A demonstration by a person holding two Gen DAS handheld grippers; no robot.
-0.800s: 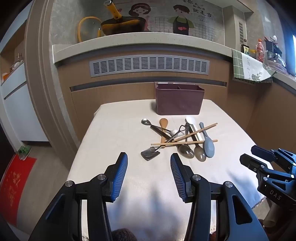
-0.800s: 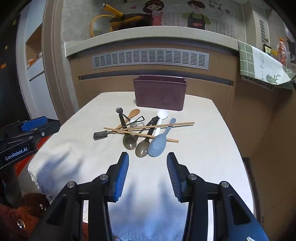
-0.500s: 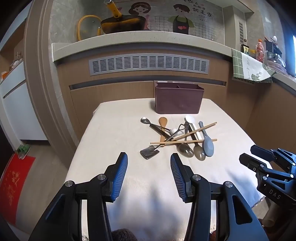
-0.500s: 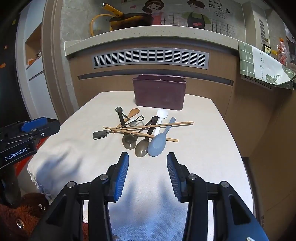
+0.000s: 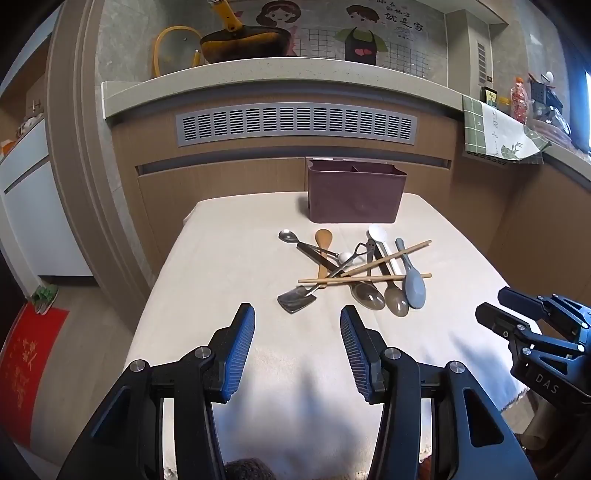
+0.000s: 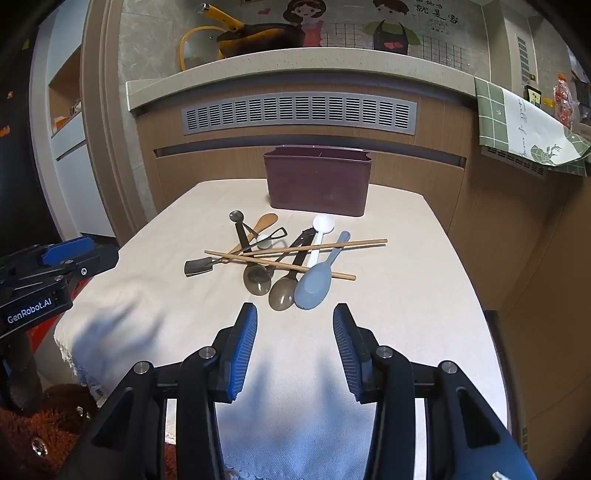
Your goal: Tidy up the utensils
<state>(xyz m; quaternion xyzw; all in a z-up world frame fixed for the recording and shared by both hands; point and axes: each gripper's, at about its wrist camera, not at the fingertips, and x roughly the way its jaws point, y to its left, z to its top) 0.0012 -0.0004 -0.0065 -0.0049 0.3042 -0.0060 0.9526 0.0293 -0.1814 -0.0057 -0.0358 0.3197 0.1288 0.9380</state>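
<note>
Left gripper (image 5: pixel 297 325) low over the near part of the cloth-covered table (image 5: pixel 229 280), jaws spread wide, nothing between the blue ribbed pads (image 5: pixel 242 354). Right gripper (image 6: pixel 294 321) likewise over the near cloth, jaws parted and empty, just short of the utensil pile.

Pile of utensils in the middle of the table, well clear of both grippers: pale blue spoon (image 6: pixel 314 282) nearest the right gripper, brown spoon (image 6: pixel 282 293) touching its left side, a darker spoon (image 6: pixel 256 278) beside that. Two wooden chopsticks (image 6: pixel 317 245) crossed over the handles. White spoon (image 6: pixel 322 225), wooden spoon (image 6: pixel 264 223), small metal spoon (image 6: pixel 236 217) and small dark spatula (image 6: pixel 197 266) in the same tangle. Maroon utensil holder (image 6: pixel 317 184) upright at the far edge of the table, beyond the pile, an inner divider visible from the left wrist view.

Readable writing: "GenRobot.AI" on the side of the left gripper in the right wrist view; "DAS" on the body of the right gripper in the left wrist view. Chinese characters on the wall mural (image 5: pixel 402 22) by the cartoon figures, too small to read; likewise the gold characters on the red mat (image 5: pixel 22 365).
</note>
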